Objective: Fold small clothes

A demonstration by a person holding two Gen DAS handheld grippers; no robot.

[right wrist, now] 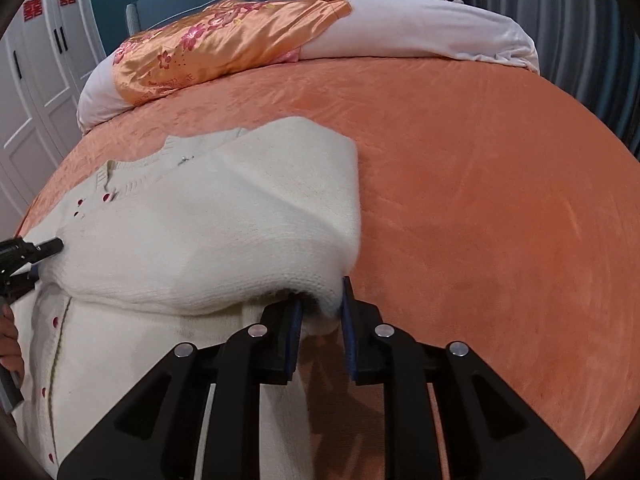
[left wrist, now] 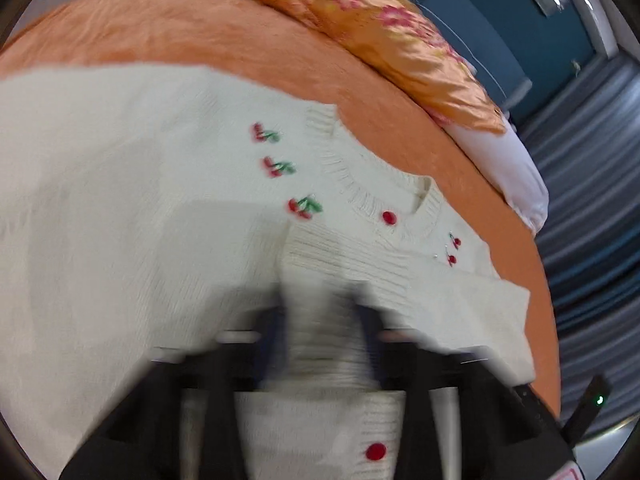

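Far left in the right wrist view, the left gripper [right wrist: 48,249] is clamped tight on a cuff of the cream knitted cardigan with red buttons and cherry embroidery [right wrist: 208,232]; its own blurred view shows ribbed knit pinched between the fingers. The cardigan lies spread across the orange plush bedspread [right wrist: 480,200], one side folded over. Moving right, the right gripper [right wrist: 322,312] sits at the fold's lower corner, jaws narrowly parted, fluffy knit between the blue pads [right wrist: 297,320]; whether they press it, cannot tell
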